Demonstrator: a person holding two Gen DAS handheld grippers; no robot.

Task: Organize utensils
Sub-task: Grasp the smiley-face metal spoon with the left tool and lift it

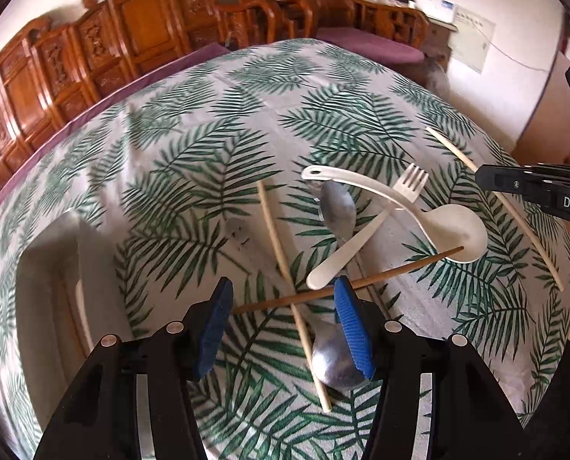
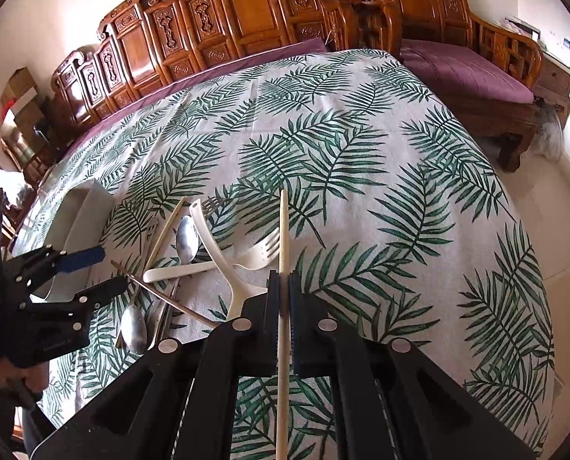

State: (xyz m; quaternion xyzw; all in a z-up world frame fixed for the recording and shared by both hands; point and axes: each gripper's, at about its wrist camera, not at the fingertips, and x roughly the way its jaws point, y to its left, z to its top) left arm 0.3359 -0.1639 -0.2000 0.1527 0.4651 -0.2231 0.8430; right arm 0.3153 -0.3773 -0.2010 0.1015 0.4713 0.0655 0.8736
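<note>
**Pale chopstick pinched in right gripper above the utensil pile**

In the right wrist view, the right gripper is pressed together on a pale chopstick, a slim smooth stick whose long axis runs straight up the frame's centre, its tip pointing away over the leaf-print bench.

In the left wrist view, the left gripper stands spread, its ribbed blue pads holding nothing, low in the frame over the pile. Beneath lie a metal spoon, a second pale chopstick running near-vertical, and a brown chopstick crossing it, rising to the right. Farther up rest a cream plastic fork, tines to the upper right, a cream ladle and another metal spoon.
</note>
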